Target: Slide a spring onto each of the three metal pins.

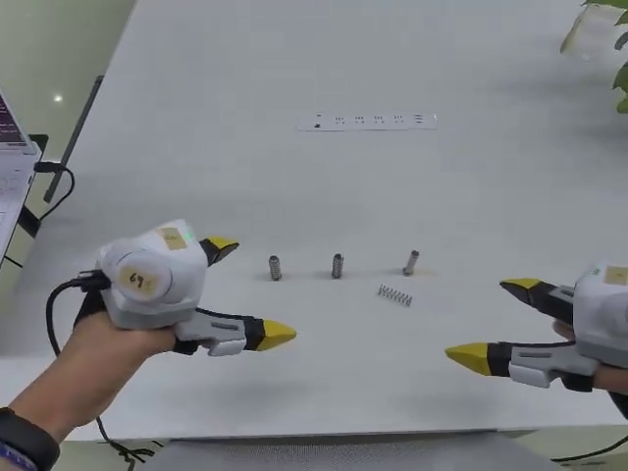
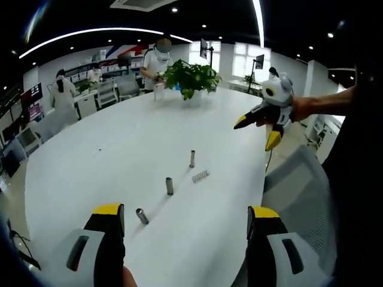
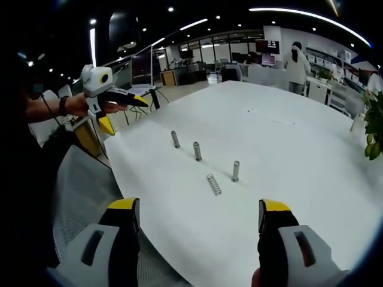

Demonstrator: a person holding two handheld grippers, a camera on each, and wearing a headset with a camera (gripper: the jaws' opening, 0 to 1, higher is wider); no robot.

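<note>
Three short metal pins stand in a row on the white table: left pin (image 1: 275, 267), middle pin (image 1: 338, 265), right pin (image 1: 411, 262). The left and middle pins look ribbed, as if springs sit on them; the right pin (image 3: 235, 171) looks smooth. A loose spring (image 1: 394, 294) (image 3: 213, 183) (image 2: 200, 176) lies flat just in front of the right pin. My left gripper (image 1: 247, 289) (image 2: 185, 218) hovers open and empty left of the row. My right gripper (image 1: 493, 321) (image 3: 200, 215) is open and empty to the right of the spring.
A white power strip (image 1: 368, 121) lies farther back on the table. A laptop (image 1: 10, 147) and a black cable (image 1: 54, 196) are at the left edge, a plant (image 1: 608, 39) at the far right. The table's front edge (image 1: 324, 432) runs close below the grippers.
</note>
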